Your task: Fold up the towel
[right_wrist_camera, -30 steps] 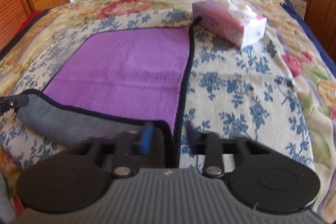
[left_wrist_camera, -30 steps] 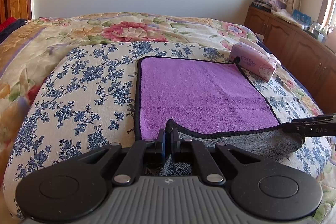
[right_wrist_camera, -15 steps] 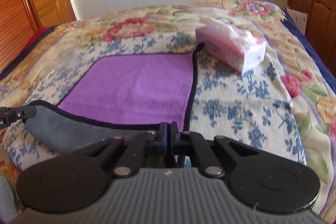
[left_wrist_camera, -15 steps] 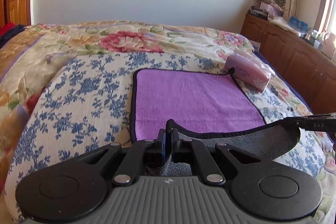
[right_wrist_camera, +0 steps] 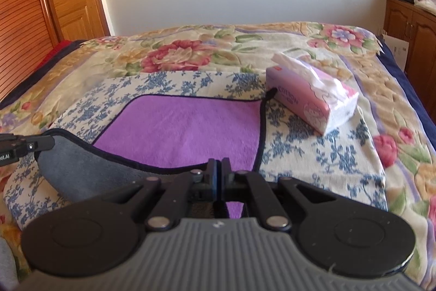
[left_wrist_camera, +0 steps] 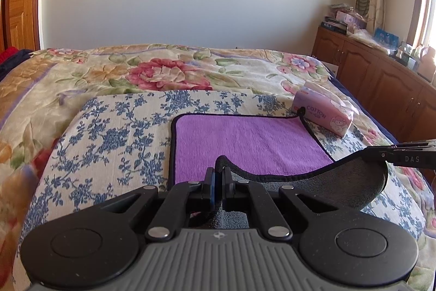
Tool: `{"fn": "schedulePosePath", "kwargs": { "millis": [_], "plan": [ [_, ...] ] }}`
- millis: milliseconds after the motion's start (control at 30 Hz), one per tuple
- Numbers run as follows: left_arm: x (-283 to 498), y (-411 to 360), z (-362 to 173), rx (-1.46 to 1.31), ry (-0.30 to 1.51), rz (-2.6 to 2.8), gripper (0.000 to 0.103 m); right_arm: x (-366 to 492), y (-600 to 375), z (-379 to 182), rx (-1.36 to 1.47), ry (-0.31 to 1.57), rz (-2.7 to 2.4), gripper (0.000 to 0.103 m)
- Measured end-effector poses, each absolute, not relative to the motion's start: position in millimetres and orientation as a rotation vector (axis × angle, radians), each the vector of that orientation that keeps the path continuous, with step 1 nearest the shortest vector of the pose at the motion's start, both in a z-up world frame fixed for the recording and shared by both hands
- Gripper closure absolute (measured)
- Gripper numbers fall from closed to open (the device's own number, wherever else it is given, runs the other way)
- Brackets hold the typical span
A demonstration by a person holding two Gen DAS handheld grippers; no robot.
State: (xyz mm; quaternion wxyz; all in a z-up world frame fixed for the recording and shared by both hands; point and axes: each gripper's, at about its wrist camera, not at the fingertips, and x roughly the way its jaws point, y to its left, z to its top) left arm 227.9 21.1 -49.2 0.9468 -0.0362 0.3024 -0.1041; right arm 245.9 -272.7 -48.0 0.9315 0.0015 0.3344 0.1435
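Left gripper pressed together, pinching the near-left corner of the towel. Right gripper also clamped tight on the near-right corner; its jaws have just been closing, towel edge between them. Both corners sit lifted off the bed, so the near edge sags between the two grippers and shows the towel's grey underside, black trim running along it. Rest of the towel lies flat, purple side up, straight ahead of both grippers on the blue-flowered cover. In the left wrist view the right gripper's tip pokes in from the right, holding its corner at about the same height. Tissue pack, pink, marked COTTON, sits ahead and to the right of the right gripper, just beside the towel's far right corner with its hanging loop. Wooden cabinet far right, beyond the bed.
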Motion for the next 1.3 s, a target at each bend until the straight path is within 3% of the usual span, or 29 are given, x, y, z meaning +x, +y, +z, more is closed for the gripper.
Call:
{"fn": "schedulePosePath", "kwargs": {
  "millis": [1300],
  "plan": [
    [304.6,13.9,-32.0,-0.026,0.562,-0.208,0.098,311.6,-268.7,-33.9,-0.078,0.569,0.319,0.1]
  ]
}}
